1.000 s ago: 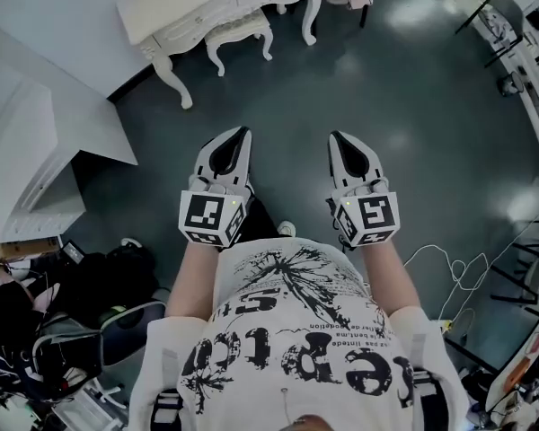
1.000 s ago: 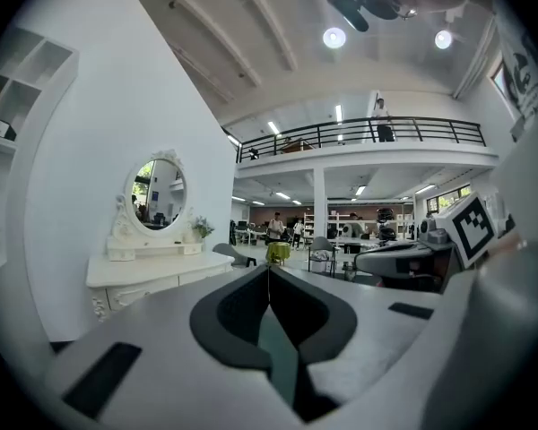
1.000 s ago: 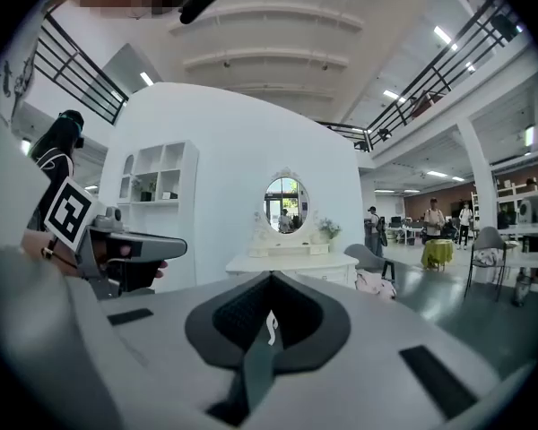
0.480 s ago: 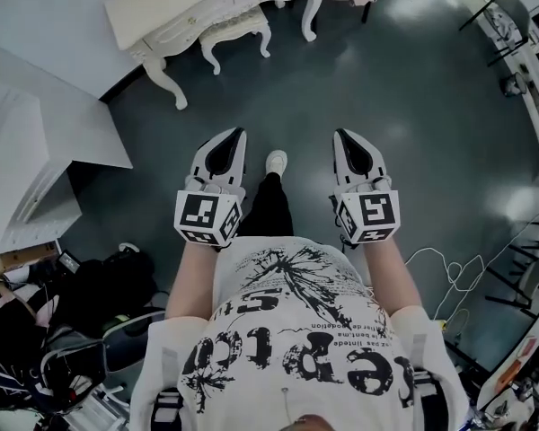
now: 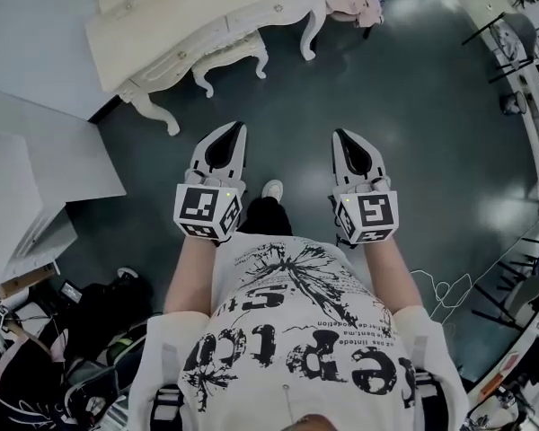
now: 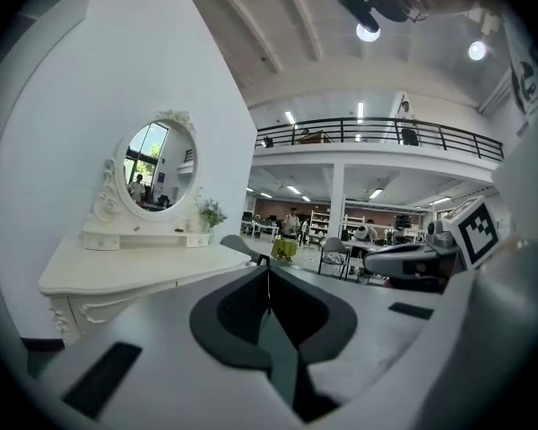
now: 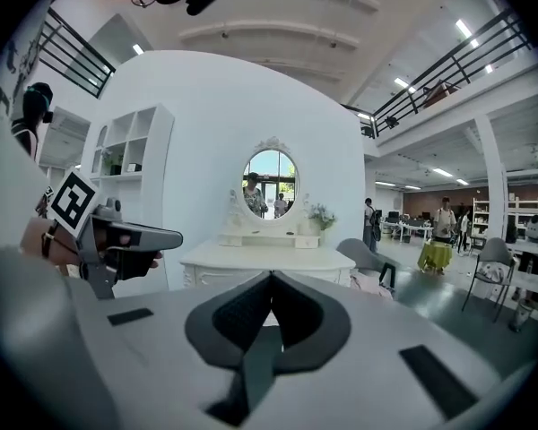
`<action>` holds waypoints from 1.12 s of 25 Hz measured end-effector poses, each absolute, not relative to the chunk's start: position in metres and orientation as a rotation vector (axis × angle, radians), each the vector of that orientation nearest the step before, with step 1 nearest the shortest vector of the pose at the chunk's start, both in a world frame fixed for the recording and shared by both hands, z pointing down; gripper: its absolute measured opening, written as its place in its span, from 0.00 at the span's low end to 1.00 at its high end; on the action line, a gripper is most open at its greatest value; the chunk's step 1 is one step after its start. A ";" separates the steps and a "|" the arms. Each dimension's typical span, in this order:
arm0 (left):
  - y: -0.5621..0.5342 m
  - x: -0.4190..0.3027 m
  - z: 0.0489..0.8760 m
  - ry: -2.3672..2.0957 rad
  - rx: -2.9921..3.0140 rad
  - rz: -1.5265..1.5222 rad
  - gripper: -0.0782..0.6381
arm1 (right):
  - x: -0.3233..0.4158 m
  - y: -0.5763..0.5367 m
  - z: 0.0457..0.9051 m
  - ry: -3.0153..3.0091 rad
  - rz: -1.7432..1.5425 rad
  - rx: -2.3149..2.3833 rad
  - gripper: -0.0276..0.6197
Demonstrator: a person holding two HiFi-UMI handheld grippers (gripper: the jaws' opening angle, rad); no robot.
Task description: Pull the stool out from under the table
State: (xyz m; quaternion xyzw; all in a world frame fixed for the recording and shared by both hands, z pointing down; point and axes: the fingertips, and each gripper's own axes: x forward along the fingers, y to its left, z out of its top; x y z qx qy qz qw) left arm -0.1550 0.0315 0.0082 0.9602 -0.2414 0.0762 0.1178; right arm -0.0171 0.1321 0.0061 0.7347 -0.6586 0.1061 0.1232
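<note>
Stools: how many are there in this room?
1: the white stool, tucked partly under the white dressing table by the wall. More may be hidden outside the views.

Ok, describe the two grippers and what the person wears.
Left gripper and right gripper: pale grey tapering shells with dark teardrop hollows, each backed by a cube of black-and-white square markers. The person wears a white short-sleeved shirt with black print.

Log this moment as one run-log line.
phase: pre-grasp | left gripper: shut, empty | right gripper: shut, empty | stool: partly under table, untouched
</note>
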 end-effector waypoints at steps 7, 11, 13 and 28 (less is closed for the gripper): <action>-0.055 -0.107 0.000 -0.744 2.824 0.242 0.14 | 0.032 0.050 0.009 -1.929 0.304 2.069 0.07; -0.079 -0.098 0.009 -0.812 2.800 0.236 0.14 | 0.054 0.016 0.022 -1.947 0.290 2.055 0.07; -0.088 -0.098 0.016 -0.862 2.778 0.211 0.14 | 0.066 -0.002 0.030 -1.946 0.269 2.062 0.07; -0.148 -0.083 0.102 -1.471 2.440 0.162 0.14 | 0.116 -0.143 0.136 -2.328 0.346 1.512 0.07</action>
